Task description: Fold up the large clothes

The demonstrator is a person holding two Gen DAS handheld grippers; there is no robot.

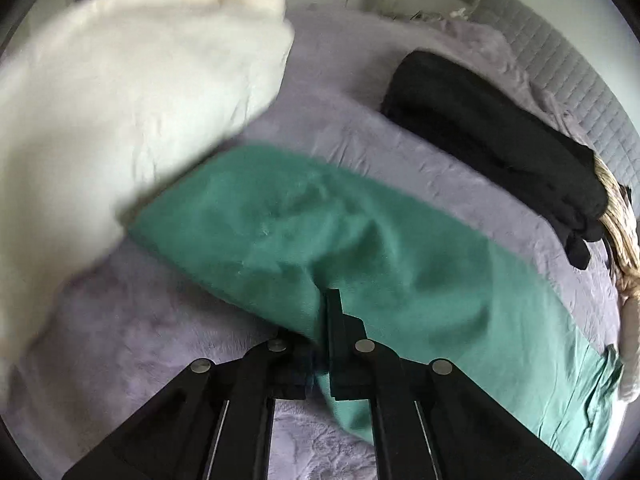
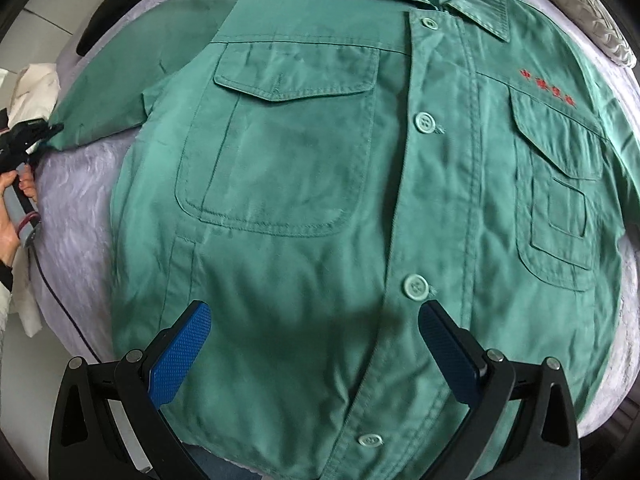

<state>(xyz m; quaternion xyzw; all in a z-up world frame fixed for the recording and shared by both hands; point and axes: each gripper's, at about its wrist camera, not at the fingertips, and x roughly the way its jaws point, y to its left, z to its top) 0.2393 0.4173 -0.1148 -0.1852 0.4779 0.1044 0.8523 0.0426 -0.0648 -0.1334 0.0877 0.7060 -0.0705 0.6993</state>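
Note:
A green button-up work shirt (image 2: 304,184) lies face up on a lilac bedspread (image 2: 76,208), with two chest pockets and red embroidery. My right gripper (image 2: 314,340) hovers open over the shirt's lower front, its blue pads (image 2: 182,354) wide apart and empty. My left gripper (image 1: 326,344) is shut on the end of the shirt's green sleeve (image 1: 288,224), which stretches away from it. The same gripper shows at the left edge of the right wrist view (image 2: 38,134), pinching the sleeve cuff.
A blurred white garment (image 1: 132,92) fills the upper left of the left wrist view. A folded black garment (image 1: 492,148) lies on the bedspread (image 1: 152,340) beside a woven basket (image 1: 616,216). A grey quilted headboard (image 1: 580,92) stands behind.

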